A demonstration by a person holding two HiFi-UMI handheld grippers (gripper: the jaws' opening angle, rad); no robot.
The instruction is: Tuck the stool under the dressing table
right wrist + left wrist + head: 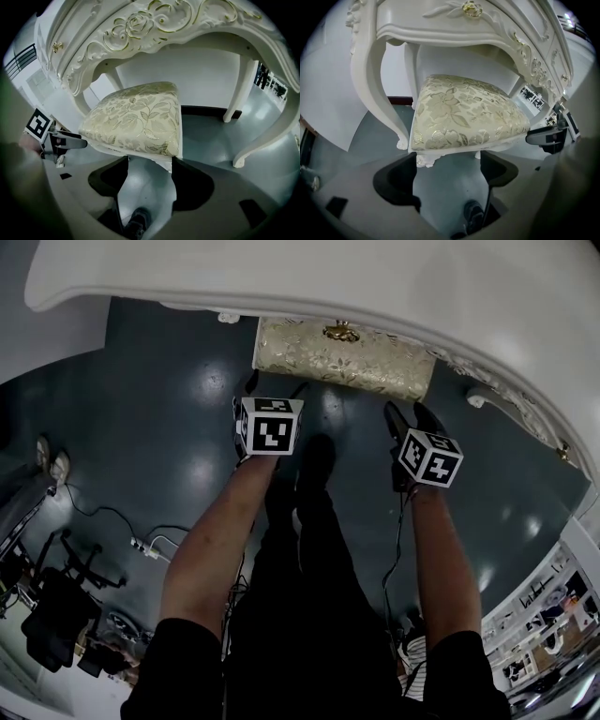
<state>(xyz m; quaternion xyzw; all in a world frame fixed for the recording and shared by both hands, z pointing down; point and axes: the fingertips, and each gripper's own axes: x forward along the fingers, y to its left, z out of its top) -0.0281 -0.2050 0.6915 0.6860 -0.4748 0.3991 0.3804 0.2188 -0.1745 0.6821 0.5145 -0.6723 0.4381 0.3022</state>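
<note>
The stool (342, 357) has a gold floral cushion and white carved frame; it stands mostly beneath the white dressing table (281, 277), with its front edge showing. My left gripper (272, 395) and right gripper (411, 416) hover just in front of that edge, one at each front corner. In the left gripper view the stool (464, 115) fills the middle and my left gripper (447, 173) is open, with a carved corner at its tips. In the right gripper view my right gripper (150, 180) is open below the stool (138, 119). I cannot tell whether either touches it.
Curved white table legs (375, 93) (262, 140) flank the stool. The floor is dark and glossy, with a cable and power strip (150, 545) at the left and a black chair (52, 610) beyond. White shelving (553, 606) stands at the right. The person's legs (314, 521) are below me.
</note>
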